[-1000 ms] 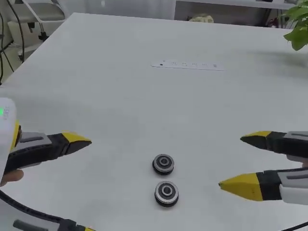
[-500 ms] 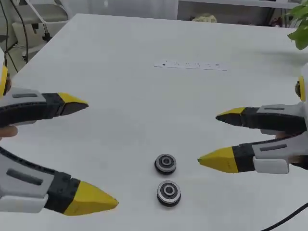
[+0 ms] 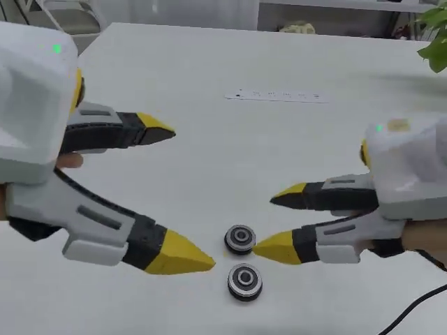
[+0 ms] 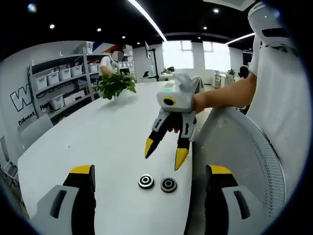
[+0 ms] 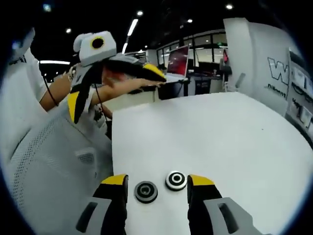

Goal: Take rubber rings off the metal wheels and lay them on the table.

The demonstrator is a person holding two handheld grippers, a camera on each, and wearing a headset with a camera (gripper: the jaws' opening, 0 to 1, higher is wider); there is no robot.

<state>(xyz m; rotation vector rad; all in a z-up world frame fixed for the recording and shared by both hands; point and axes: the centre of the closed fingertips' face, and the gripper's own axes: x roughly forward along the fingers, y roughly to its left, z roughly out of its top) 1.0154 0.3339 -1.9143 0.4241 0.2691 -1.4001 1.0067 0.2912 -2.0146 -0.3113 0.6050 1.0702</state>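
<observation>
Just ahead of the right claw point(image 3: 264, 223), jaws apart, lie both wheels point(image 3: 240, 238), rings point(image 3: 230, 280) on; the left claw point(image 3: 193, 197) gapes wide opposite. I would pin one wheel with it, then peel its ring with the right.

Bare table point(image 3: 209, 84) surrounds the 2 wheels point(image 3: 240, 238); a white strip point(image 3: 276, 95), perhaps sockets, lies well beyond.

White left gripper point(image 3: 190, 197), right gripper point(image 3: 264, 223), yellow-tipped jaws
</observation>
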